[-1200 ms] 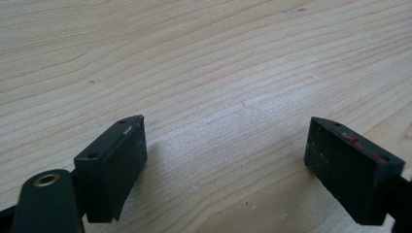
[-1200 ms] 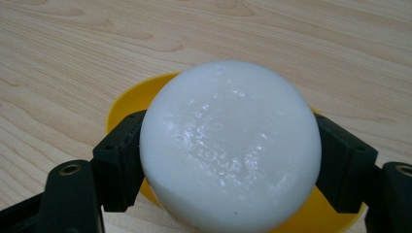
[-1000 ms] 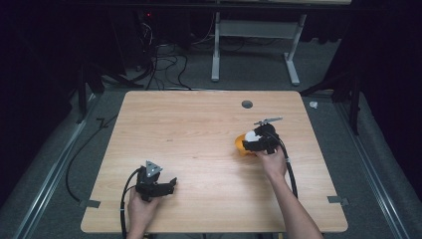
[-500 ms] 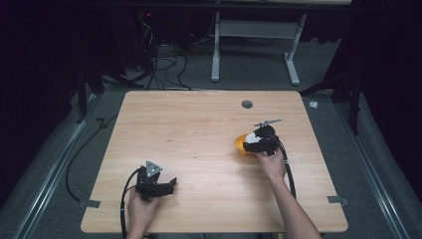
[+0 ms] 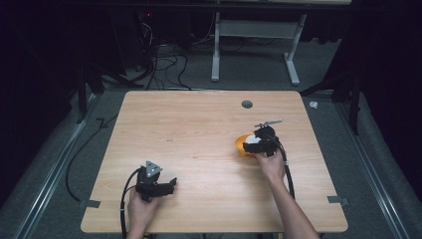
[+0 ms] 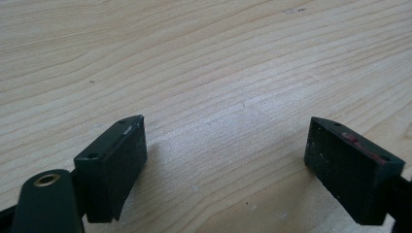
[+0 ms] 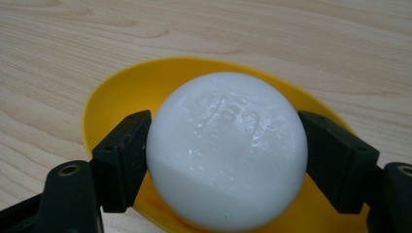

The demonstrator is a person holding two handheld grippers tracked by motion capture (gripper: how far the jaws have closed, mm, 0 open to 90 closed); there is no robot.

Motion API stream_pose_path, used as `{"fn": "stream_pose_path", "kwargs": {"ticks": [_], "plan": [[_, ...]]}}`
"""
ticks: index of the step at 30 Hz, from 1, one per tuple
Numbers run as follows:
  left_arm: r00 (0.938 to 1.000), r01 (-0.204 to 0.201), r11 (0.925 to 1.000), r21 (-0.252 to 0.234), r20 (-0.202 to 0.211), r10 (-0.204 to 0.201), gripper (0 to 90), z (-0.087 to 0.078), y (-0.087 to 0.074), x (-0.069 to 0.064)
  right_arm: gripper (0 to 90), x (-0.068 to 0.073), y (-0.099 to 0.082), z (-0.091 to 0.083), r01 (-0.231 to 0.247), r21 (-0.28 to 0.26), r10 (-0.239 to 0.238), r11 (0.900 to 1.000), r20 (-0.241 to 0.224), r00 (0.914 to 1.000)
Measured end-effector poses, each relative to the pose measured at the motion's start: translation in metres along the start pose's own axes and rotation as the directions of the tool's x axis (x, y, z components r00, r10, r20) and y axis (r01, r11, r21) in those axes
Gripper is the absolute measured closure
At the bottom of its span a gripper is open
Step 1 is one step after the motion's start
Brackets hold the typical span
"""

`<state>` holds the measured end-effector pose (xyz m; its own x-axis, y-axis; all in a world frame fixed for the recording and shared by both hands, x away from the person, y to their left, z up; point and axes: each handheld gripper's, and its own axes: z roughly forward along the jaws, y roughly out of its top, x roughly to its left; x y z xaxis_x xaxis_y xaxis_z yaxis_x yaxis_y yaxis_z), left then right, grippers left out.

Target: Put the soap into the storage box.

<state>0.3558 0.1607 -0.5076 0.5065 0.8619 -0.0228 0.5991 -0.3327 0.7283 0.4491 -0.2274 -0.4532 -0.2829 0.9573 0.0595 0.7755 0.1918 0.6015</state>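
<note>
Over yellow bowl point(image 7: 116, 92), right hand-held gripper point(image 7: 226, 155) pinches white ball point(image 7: 226, 145); left hand-held gripper point(image 6: 233, 165) spread, near front edge.

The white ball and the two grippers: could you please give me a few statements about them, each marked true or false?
1. The right gripper has its jaws against both sides of the white ball. True.
2. The white ball sits over a blue plate. False: it is over a yellow bowl.
3. The left gripper is shut on a small block. False: its jaws stand wide apart with bare wooden table between them.
4. In the high view, the left gripper is near the table's front edge, apart from the bowl. True.
5. The yellow bowl lies on the left half of the table. False: it is on the right half, by the right gripper.
</note>
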Motion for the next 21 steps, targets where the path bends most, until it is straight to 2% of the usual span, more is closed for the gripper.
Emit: {"fn": "stream_pose_path", "kwargs": {"ticks": [21], "plan": [[1.0, -0.001, 1.0, 0.0, 0.0, 0.001, 15.9, 0.0, 0.0, 0.0, 25.4, -0.002, 0.002, -0.028, 0.028, -0.108, -0.028, 0.9937, -0.005, 0.9996]]}}
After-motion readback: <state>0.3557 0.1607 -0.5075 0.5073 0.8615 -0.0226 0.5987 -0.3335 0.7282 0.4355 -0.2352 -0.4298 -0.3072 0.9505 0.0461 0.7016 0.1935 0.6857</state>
